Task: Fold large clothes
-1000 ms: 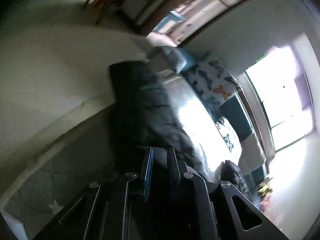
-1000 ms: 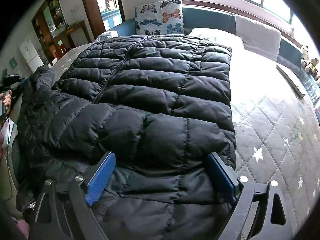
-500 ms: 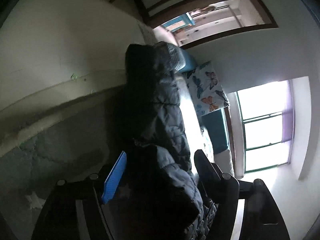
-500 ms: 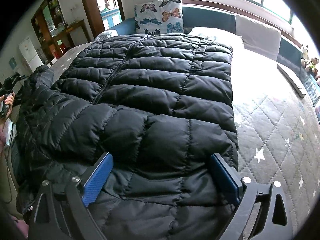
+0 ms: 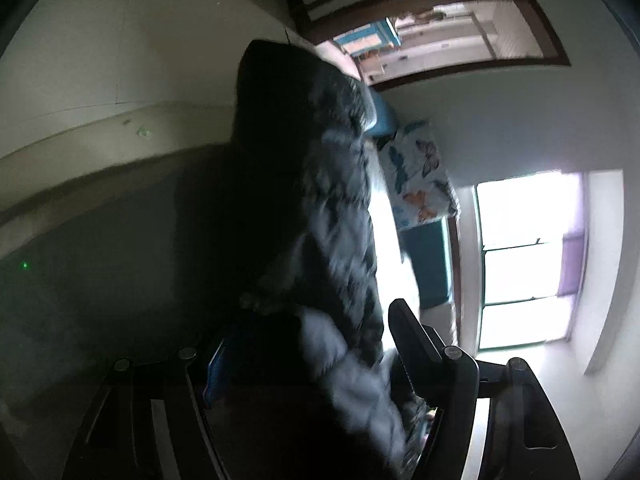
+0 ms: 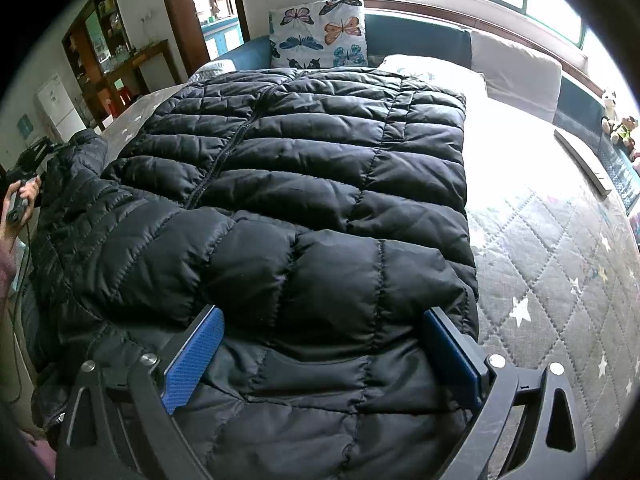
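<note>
A large black puffer jacket (image 6: 304,184) lies spread on the quilted grey bed (image 6: 552,264), zipper side up. My right gripper (image 6: 320,344) is open, its blue pads either side of the jacket's near hem, low over the fabric. My left gripper (image 5: 316,344) is open at the bed's left edge, with a bunched part of the jacket (image 5: 320,208) between its jaws; the view is dark and tilted. The left gripper also shows in the right wrist view (image 6: 24,184), held in a hand beside the jacket's left sleeve.
A butterfly pillow (image 6: 320,32) and a teal headboard (image 6: 416,36) stand at the far end of the bed. A window runs along the back right. A doorway (image 6: 208,4) and wooden shelves (image 6: 108,52) are at the far left. A flat dark bar (image 6: 584,164) lies near the bed's right edge.
My left gripper went from shut to open and rolled, with jacket fabric now bulging between its jaws. My right gripper has stayed almost still over the hem.
</note>
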The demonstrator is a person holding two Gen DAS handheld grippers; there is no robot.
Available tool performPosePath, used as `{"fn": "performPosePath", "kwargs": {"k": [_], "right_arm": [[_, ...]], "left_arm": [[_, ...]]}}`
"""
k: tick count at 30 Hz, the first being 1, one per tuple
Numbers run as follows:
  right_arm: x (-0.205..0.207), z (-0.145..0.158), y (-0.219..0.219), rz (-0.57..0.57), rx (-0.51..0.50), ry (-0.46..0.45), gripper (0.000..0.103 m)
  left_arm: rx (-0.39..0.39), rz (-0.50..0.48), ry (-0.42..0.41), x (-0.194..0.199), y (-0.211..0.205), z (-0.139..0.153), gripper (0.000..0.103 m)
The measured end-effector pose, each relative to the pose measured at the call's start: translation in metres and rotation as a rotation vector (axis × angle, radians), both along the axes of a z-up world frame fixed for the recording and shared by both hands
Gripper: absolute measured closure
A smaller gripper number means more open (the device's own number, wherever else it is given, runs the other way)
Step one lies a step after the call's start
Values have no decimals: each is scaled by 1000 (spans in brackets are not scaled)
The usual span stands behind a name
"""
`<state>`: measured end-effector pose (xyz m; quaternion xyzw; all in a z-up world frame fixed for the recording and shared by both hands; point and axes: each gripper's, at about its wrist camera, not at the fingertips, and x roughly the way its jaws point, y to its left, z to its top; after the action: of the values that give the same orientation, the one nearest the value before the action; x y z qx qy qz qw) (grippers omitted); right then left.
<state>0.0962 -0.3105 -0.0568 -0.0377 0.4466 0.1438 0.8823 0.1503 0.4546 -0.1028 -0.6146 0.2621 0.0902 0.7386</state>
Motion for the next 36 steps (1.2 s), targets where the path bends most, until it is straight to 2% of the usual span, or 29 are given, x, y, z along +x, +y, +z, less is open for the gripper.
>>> {"fn": "performPosePath", "kwargs": {"k": [2, 3, 4, 5, 7, 10, 14, 16, 21, 25, 28, 31, 34, 36], "right_arm": [[0, 0, 1, 0, -4, -1, 0], [0, 0, 1, -1, -5, -1, 0], [0, 0, 2, -2, -7, -2, 0], [0, 0, 2, -3, -8, -3, 0], [1, -1, 2, -3, -11, -3, 0], [1, 0, 2, 0, -16, 1, 0], [3, 0, 4, 5, -32, 10, 0], [4, 0, 4, 9, -37, 10, 0], [3, -1, 5, 16, -50, 5, 0], [3, 3, 8, 15, -75, 8, 0], [-2, 10, 11, 20, -87, -12, 0], [-9, 17, 11, 35, -64, -30, 0], [-22, 27, 8, 43, -35, -69, 0], [-30, 33, 3, 42, -16, -92, 0]], "left_arm": [[-14, 15, -26, 10, 5, -1, 31], [-9, 23, -35, 14, 7, -2, 38], [0, 31, -41, 22, 9, -5, 52], [2, 33, -47, 28, 12, -7, 57], [-19, 47, -68, 32, 17, -11, 75], [3, 33, -91, 43, 17, 0, 87], [140, -32, -163, 58, 5, 47, 90], [218, -59, -171, 59, -4, 63, 90], [275, -91, -252, 48, -29, 98, 90], [360, -140, -315, 21, -55, 148, 90], [465, -194, -372, 1, -89, 194, 90], [536, -253, -418, -12, -140, 231, 90], [614, -318, -458, -21, -191, 262, 90], [661, -372, -482, -46, -233, 278, 90]]}}
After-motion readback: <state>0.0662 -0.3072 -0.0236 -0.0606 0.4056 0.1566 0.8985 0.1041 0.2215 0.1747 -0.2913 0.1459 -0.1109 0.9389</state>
